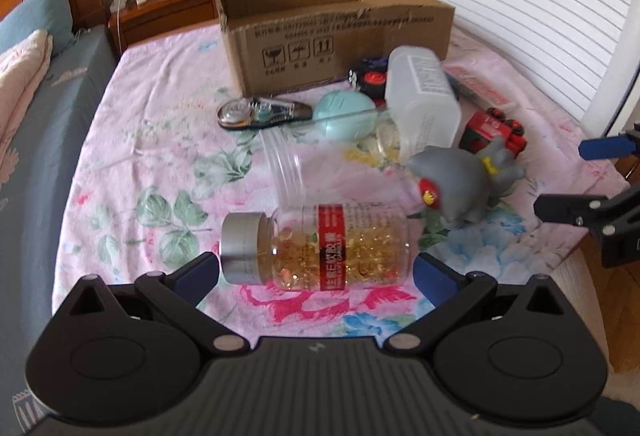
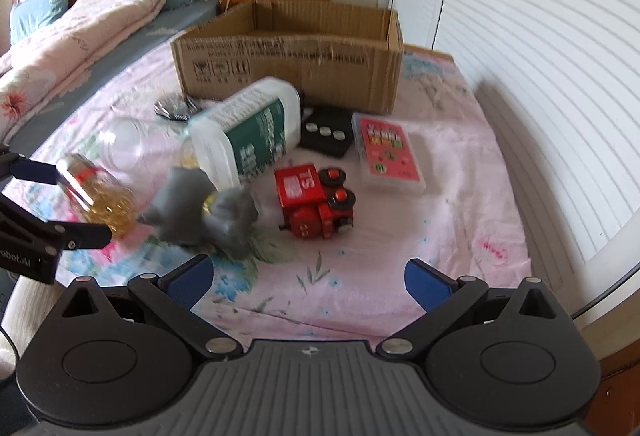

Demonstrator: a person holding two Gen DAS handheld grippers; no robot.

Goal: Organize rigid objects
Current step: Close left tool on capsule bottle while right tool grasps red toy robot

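- The left hand-held gripper [image 1: 316, 272] sits low over the bed [image 1: 160, 139], aimed forward toward the cardboard box [image 1: 336, 39]; its blue-padded fingers [image 1: 198, 274] are spread wide.
- A capsule bottle [image 1: 320, 250] with a silver cap lies on its side between those fingers, cap toward the left pad. From the left wrist view it cannot be told whether either pad touches it; the jaws are not closed on it.
- In the right wrist view the same bottle appears tilted between the left gripper's two fingers.
- The right hand-held gripper [image 2: 308, 282] is held level above the floral sheet near the bed's edge, jaws wide apart, holding nothing.
- Ahead of the right gripper a grey toy figure [image 2: 200, 207] lies on the sheet, with a red toy train [image 2: 316, 203] just beside it on the right.
- A large white bottle [image 2: 248, 131] with a green label lies on its side behind both toys, and a clear empty jar [image 2: 128, 143] lies to its left.
- A black case [image 2: 326, 131] and a pink card box [image 2: 388, 155] lie near the cardboard box's front wall.
- A teal oval case [image 1: 344, 115] and a correction-tape dispenser [image 1: 264, 111] lie in front of the box in the left wrist view.
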